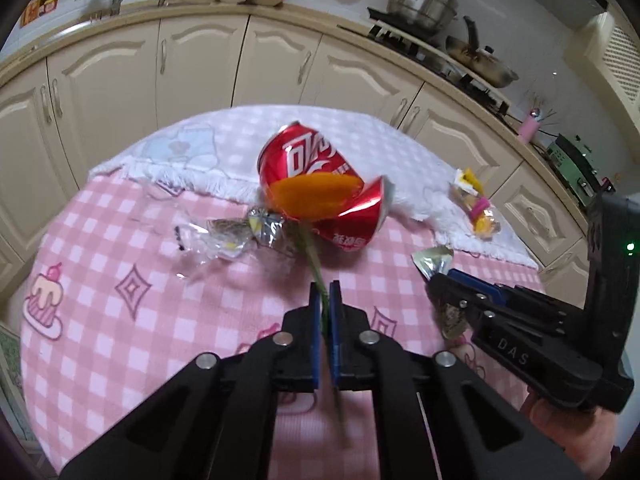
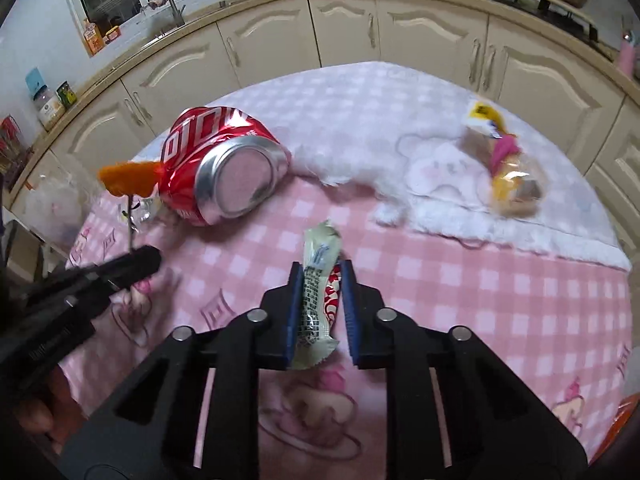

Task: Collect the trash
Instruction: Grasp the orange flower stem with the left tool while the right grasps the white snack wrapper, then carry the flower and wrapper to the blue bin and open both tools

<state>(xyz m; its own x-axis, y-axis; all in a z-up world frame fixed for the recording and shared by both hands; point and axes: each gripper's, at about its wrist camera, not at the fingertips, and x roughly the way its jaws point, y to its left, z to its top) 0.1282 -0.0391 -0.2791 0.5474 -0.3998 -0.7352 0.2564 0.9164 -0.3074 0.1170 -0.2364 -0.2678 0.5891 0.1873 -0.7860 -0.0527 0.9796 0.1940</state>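
Left fingers: we see the left gripper (image 1: 325, 292) clamped tight on a thin green stem (image 1: 313, 261), whose orange petal (image 1: 316, 194) stands in front of the can (image 1: 320, 184).
Right fingers: in the right view the right gripper (image 2: 322, 280) has its pads pressed on a pale wrapper (image 2: 318, 280) with red print, held just above the cloth.
Only in the left view: clear crumpled wrappers (image 1: 212, 240) and foil lie just left of the can; the right gripper's side shows at the frame's right edge.
Only in the right view: we see the can's silver base, the can lying on its side, dented; the left gripper appears at left, blurred.
Farther trash: a clear packet (image 2: 508, 168) with yellow and pink contents lies well right of the can, on the white cloth.
Surface: a pink checked cloth (image 1: 120, 248) with cake prints, a white fringed cloth (image 2: 360, 120) over its far part.
Room: cream kitchen cabinets (image 1: 200, 64) behind, a steel pot (image 1: 422, 2) on the stove, a window and tap at far left.
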